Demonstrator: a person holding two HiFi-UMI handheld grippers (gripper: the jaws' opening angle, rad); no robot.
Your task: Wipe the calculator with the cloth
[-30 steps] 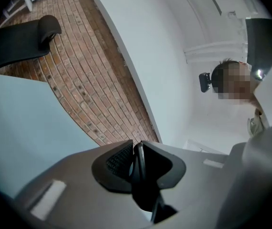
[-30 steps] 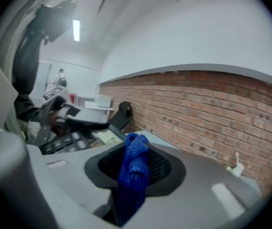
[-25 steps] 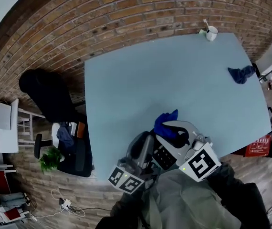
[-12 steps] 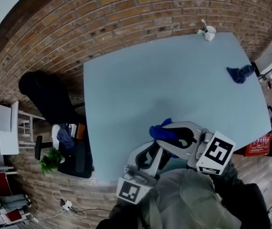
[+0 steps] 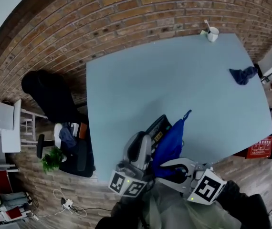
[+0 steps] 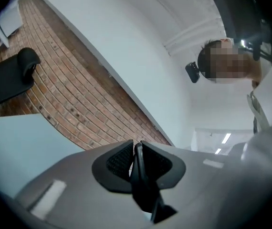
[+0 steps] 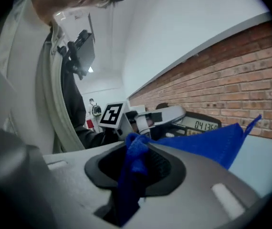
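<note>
**Left gripper** (image 6: 137, 149): the jaws are nearly closed on the thin dark edge of the calculator (image 5: 157, 127), which is held tilted over the near part of the table (image 5: 174, 75). **Right gripper** (image 7: 138, 160): the jaws are clamped on a bunched end of the blue cloth (image 5: 170, 144), which is spread against the calculator. The keypad is largely covered by the cloth. A grey display with dark, blurred digits is seen in the right gripper view.

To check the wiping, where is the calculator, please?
Head view, lower centre: the left claw holds the black calculator over the pale blue table's near edge, blue cloth at its right.
</note>
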